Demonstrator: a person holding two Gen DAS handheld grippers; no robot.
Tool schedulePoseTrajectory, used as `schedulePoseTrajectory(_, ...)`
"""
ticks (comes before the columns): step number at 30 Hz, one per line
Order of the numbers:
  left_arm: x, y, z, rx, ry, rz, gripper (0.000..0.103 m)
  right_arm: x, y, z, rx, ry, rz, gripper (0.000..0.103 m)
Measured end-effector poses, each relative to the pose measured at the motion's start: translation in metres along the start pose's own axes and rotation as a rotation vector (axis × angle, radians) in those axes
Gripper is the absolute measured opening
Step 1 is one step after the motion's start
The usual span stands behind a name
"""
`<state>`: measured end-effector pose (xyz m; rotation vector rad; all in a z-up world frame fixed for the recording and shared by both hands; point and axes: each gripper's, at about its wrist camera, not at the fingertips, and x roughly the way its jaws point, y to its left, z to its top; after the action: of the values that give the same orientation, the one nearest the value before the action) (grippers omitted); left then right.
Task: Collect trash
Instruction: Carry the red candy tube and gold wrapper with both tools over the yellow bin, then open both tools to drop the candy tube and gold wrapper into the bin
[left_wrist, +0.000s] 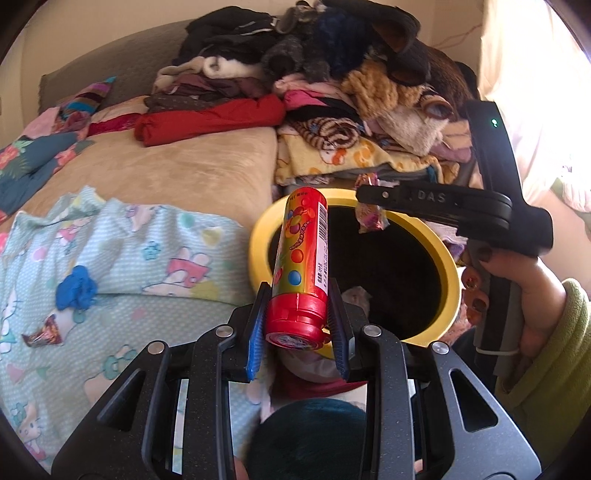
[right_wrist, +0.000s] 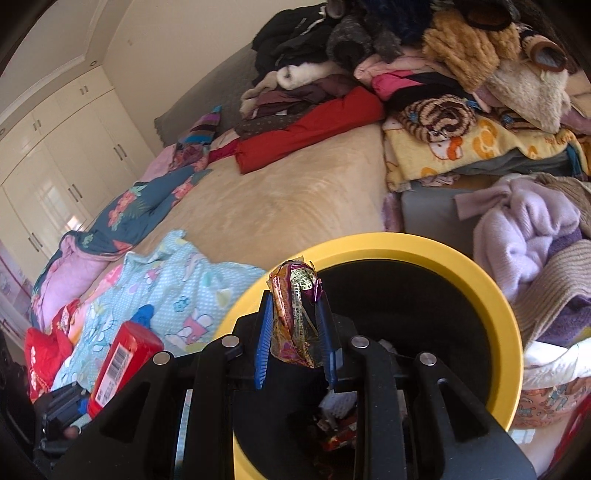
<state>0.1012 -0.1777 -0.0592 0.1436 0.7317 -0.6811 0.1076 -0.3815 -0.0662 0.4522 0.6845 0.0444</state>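
Nearest, in the left wrist view: left gripper (left_wrist: 300, 314) clamped narrow on the capped end of a red candy tube (left_wrist: 303, 258), blue pads pressed to both sides, tube jutting forward and up, its far end level with the yellow rim of the bin (left_wrist: 258, 236). In the right wrist view: right gripper (right_wrist: 295, 332) pinched narrow on a crumpled foil wrapper (right_wrist: 295, 314), wrapper standing up between the blue pads, directly over the bin's dark mouth. Inside the bin, scraps of trash low against the black wall, partly hidden by the gripper body.

Just beyond, to the left of the rim: light-blue cartoon-print blanket (left_wrist: 122, 251) lying rumpled up to the bin's edge, a blue crumpled scrap (left_wrist: 76, 288) and a small dark wrapper (left_wrist: 42, 334) loose on it, well apart from the bin.

Right of the rim: lilac fleece (right_wrist: 524, 236) and knitted cloth crowding the bin's side, little free room there. A hand (left_wrist: 517, 291) in a green sleeve gripping the right tool's handle.

Further: open tan bedcover (left_wrist: 177, 173), the widest bare stretch. Beyond it, a red folded garment (left_wrist: 210, 118) and a tall heap of clothes (left_wrist: 332, 55) closing off the far edge. White wardrobe doors (right_wrist: 66, 155) at far left.
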Motion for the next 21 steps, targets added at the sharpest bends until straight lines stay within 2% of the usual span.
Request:
schedulePoseTrajectory(6,0.018,-0.018,0.001,0.05,0.032,-0.001,0.023,-0.002,-0.023,0.0,0.056,0.003,-0.019,0.025)
schedulePoseTrajectory(11,0.038,-0.026,0.003,0.047,0.07,-0.019,0.023,0.001,-0.04,0.0,0.098,0.019,-0.021,0.028)
schedulePoseTrajectory(13,0.046,-0.028,0.003,0.046,0.087,-0.026,0.023,0.001,-0.045,0.0,0.113,0.021,-0.02,0.031)
schedulePoseTrajectory(20,0.066,-0.028,0.006,0.026,0.116,-0.026,0.024,-0.001,-0.052,0.001,0.141,0.0,-0.02,0.056)
schedulePoseTrajectory(21,0.068,-0.027,0.007,0.021,0.116,-0.025,0.031,-0.002,-0.052,0.001,0.142,-0.005,-0.022,0.06)
